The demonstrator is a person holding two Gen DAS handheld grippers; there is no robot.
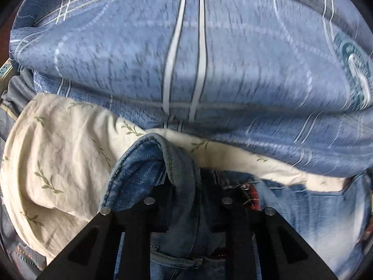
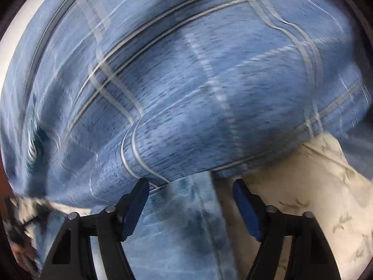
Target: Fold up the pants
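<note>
The pants are blue jeans. In the left wrist view my left gripper (image 1: 186, 186) is shut on a bunched fold of the jeans (image 1: 149, 163) near the waistband; the denim covers the fingertips. More denim with a red patch (image 1: 253, 197) lies to the right. In the right wrist view my right gripper (image 2: 190, 200) is open, its blue pads (image 2: 244, 207) standing on either side of a light blue leg of the jeans (image 2: 186, 228) that runs between them untouched. That view is motion-blurred.
A big blue plaid quilt (image 1: 209, 46) is piled just ahead of both grippers and also fills the right wrist view (image 2: 186, 81). A cream sheet with a leaf print (image 1: 58, 151) lies beneath the jeans, and shows at the right in the right wrist view (image 2: 326, 198).
</note>
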